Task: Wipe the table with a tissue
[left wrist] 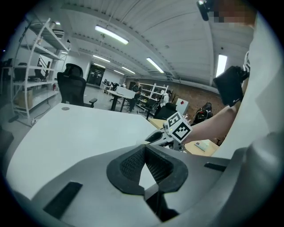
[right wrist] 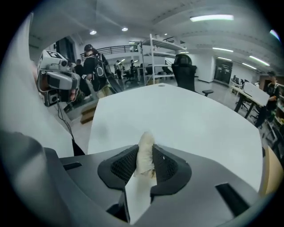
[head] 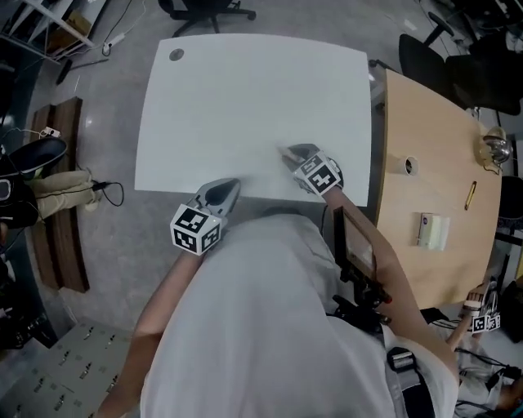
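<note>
Nearest the lens, the person's white shirt (head: 270,326) is filling the lower half of the head view, with both arms reaching out over the near edge of the white table (head: 245,90).

The right gripper (head: 294,155) is clamping the tissue (right wrist: 145,142). Its jaws are pressing on a crumpled off-white wad whose long axis is running along the jaws, with its end poking out past the tips. That end is pointing away from the person, towards the far side of the table. Whether it is touching the surface I cannot tell, as the head view is smeared there.

The left gripper (head: 222,192) is hanging at the near edge, just left of the person's middle. Its jaw tips are meeting with nothing between them; only bare table is showing through the gap behind them. The right gripper is reaching further onto the table, so nearly all of the surface is lying ahead of the tissue and off to its left. Any stroke would probably be going that way.

The table is looking plain, matte and bare apart from a small round grommet (head: 176,55) in the far left corner. A wooden table (head: 425,204) is standing just beside it on the right, carrying a roll of tape (head: 410,166). Around them an open office is showing: grey floor, a black chair (head: 204,12), white shelving (right wrist: 166,57) and ceiling strip lights (left wrist: 112,34).
</note>
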Motion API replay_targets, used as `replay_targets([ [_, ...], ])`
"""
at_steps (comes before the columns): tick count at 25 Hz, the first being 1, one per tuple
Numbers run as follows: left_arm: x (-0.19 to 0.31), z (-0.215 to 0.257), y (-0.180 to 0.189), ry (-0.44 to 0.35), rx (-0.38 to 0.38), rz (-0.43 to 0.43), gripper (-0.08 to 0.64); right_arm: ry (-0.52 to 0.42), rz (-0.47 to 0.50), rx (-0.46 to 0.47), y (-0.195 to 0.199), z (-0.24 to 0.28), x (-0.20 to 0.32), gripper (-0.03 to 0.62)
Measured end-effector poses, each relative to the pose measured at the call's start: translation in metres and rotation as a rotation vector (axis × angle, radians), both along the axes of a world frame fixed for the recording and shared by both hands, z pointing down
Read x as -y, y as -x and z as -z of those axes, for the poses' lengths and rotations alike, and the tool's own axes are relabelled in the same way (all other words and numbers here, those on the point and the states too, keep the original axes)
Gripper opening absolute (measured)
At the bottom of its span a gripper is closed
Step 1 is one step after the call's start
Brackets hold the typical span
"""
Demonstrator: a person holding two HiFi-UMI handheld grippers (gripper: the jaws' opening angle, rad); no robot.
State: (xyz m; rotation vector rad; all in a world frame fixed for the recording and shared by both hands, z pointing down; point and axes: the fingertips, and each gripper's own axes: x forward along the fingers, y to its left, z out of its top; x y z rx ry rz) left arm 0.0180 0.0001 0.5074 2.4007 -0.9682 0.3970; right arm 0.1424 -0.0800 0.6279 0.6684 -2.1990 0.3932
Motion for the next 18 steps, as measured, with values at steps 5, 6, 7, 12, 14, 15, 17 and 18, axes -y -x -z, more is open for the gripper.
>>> replay_targets([
  [5, 0.004, -0.012, 0.022, 0.06, 0.011, 0.098, 0.005, 0.121, 0.1, -0.016, 0.023, -0.019, 0.022, 0.097],
  [6, 0.004, -0.014, 0.023, 0.07, 0.012, 0.106, 0.005, 0.14, 0.131, -0.017, 0.023, -0.022, 0.022, 0.097],
  [7, 0.006, -0.016, 0.023, 0.079, 0.013, 0.111, 0.005, 0.158, 0.16, -0.012, 0.023, -0.023, 0.021, 0.097],
  [12, 0.023, -0.015, 0.017, 0.09, 0.003, 0.111, 0.005, 0.203, 0.137, 0.063, 0.009, -0.019, 0.038, 0.097],
  [14, 0.03, -0.013, 0.013, 0.089, -0.001, 0.103, 0.005, 0.217, 0.053, 0.108, -0.007, -0.018, 0.052, 0.097],
  [15, 0.032, -0.012, 0.011, 0.089, -0.001, 0.098, 0.005, 0.221, 0.005, 0.128, -0.015, -0.017, 0.06, 0.097],
  [17, 0.035, -0.012, 0.011, 0.091, 0.001, 0.089, 0.005, 0.224, -0.085, 0.155, -0.034, -0.016, 0.074, 0.097],
  [18, 0.036, -0.012, 0.01, 0.092, 0.003, 0.085, 0.005, 0.22, -0.126, 0.159, -0.045, -0.016, 0.081, 0.097],
])
